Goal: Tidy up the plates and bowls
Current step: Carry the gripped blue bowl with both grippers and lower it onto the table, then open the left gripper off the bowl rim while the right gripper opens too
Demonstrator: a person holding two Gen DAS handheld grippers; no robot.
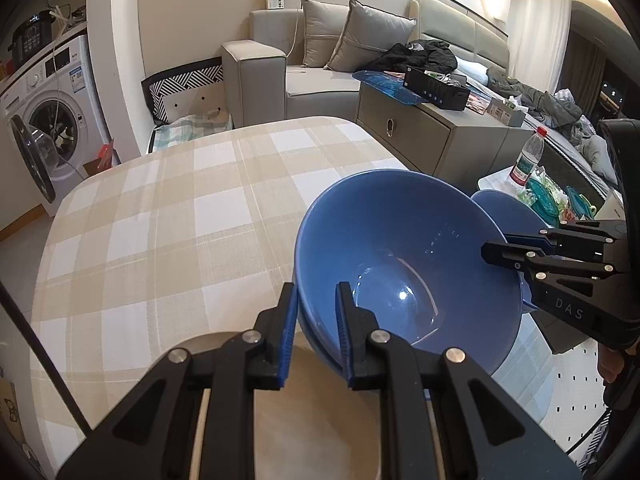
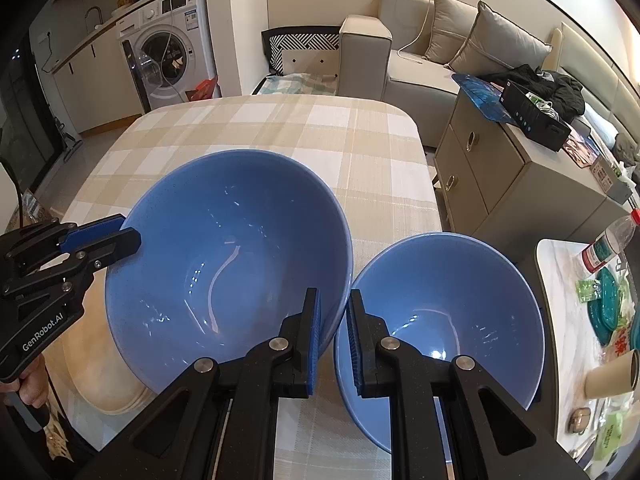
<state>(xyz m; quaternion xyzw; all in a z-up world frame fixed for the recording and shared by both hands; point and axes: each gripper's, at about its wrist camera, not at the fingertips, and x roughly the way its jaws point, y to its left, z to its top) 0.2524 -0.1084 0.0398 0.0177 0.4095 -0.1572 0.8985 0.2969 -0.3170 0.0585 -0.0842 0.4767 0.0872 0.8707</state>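
Clamping my left gripper [image 1: 317, 312] on the large blue bowl's [image 1: 400, 248] near rim at lower centre, I hold my right gripper [image 2: 333, 322] pinching the smaller blue bowl's [image 2: 440, 312] rim, lower right, above the checked tablecloth [image 2: 280, 128].

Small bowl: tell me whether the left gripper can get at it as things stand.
Probably not. The left gripper is clamped on the big bowl's rim, on the side away from the small bowl, so the big bowl sits between them. It would have to let go first.
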